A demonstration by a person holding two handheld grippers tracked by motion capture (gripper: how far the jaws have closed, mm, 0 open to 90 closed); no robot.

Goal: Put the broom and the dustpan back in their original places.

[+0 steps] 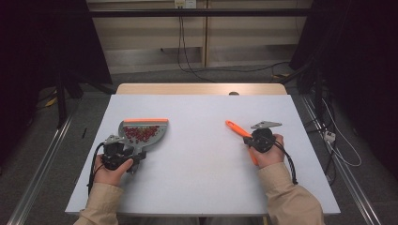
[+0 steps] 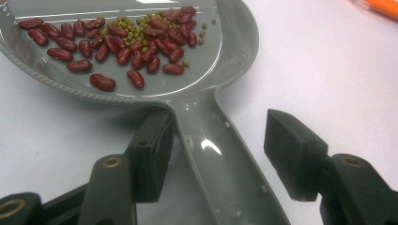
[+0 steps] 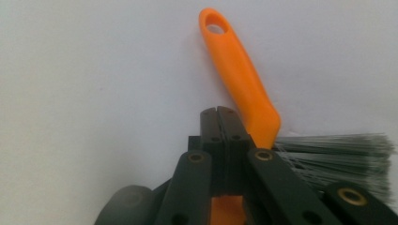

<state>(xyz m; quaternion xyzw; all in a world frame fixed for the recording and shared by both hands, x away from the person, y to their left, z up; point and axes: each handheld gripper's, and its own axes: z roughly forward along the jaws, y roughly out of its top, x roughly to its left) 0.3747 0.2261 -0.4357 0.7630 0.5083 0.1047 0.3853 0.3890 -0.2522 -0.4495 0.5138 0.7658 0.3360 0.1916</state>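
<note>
On the white worktop [image 1: 197,154], the left tool [image 2: 218,154] stands open astride the handle of the bean-laden dustpan [image 2: 220,61], the right tool [image 3: 219,122] shut above the brush [image 3: 239,79]; a loose squeeze could tip beans out.

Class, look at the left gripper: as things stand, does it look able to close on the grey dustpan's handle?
Probably yes. The left gripper has its jaws open on either side of the dustpan handle, with only bare table around it and nothing between pads and handle.

White table [image 1: 202,178], grey floor [image 1: 37,140], black cables [image 1: 187,61] at the back wall.
</note>
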